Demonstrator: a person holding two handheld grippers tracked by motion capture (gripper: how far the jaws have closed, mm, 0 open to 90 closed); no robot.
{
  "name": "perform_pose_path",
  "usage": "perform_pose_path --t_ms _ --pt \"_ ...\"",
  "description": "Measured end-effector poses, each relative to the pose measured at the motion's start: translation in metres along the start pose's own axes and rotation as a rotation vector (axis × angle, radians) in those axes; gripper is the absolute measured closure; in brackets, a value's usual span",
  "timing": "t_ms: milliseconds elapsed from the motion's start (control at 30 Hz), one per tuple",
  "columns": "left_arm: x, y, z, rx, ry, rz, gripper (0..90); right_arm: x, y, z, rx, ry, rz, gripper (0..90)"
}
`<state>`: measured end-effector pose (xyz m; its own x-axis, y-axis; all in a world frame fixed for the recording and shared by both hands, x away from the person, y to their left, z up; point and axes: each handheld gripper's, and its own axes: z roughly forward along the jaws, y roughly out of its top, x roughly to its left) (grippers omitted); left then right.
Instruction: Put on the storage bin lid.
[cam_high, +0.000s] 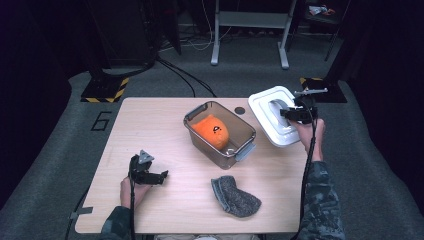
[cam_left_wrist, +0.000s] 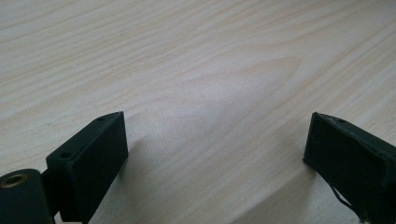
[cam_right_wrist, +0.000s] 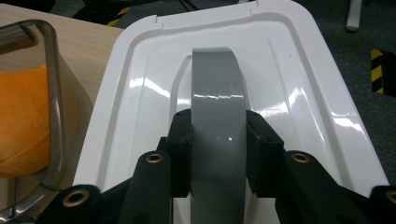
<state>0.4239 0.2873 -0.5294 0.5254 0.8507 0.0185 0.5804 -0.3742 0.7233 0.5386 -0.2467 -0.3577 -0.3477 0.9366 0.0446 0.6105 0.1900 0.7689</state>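
Right hand-held gripper (cam_right_wrist: 218, 154) clamped on white plastic lid's (cam_right_wrist: 303, 84) grey handle (cam_right_wrist: 217, 93).
Left hand-held gripper (cam_left_wrist: 215, 154) spread apart, empty, over pale wooden worktop (cam_left_wrist: 196, 60).

A: How many boxes are on the table (cam_high: 150, 125)?
B: One. It is a clear plastic box (cam_high: 200, 118) with grey clips.
A: How many lids?
B: One white lid (cam_high: 262, 107) with one grey handle (cam_right_wrist: 217, 93) on top.
A: How many toys are in the box?
B: One orange soft toy (cam_high: 211, 131).
A: Any socks?
B: One grey sock (cam_high: 234, 196).
A: How many grippers?
B: Two. One left gripper (cam_high: 162, 176) and one right gripper (cam_high: 286, 113). Each has two black jaws.
A: How many hands?
B: Two, one on each gripper.
A: Anything else?
B: One small dark round spot (cam_high: 240, 110) on the table, and one number 6 (cam_high: 101, 120) on the floor.
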Motion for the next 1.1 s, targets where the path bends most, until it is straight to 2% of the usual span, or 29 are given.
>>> perform_pose_path --t_ms 100,200,433,900,1100 --pt "0.000 0.000 0.000 0.000 0.000 -0.003 5.8 0.004 0.005 -0.006 -0.014 0.013 0.006 66.5" --pt "0.000 0.000 0.000 0.001 0.000 0.002 5.8 0.009 0.010 -0.011 -0.009 0.021 -0.014 66.5" --pt "0.000 0.000 0.000 0.001 0.000 0.001 5.8 0.025 0.019 -0.016 -0.013 0.075 -0.029 66.5" --pt "0.000 0.000 0.000 0.000 0.000 0.001 5.8 0.056 0.026 -0.012 -0.017 0.148 -0.063 66.5" --pt "0.000 0.000 0.000 0.001 0.000 0.001 5.8 0.073 0.027 -0.008 -0.020 0.186 -0.077 66.5"
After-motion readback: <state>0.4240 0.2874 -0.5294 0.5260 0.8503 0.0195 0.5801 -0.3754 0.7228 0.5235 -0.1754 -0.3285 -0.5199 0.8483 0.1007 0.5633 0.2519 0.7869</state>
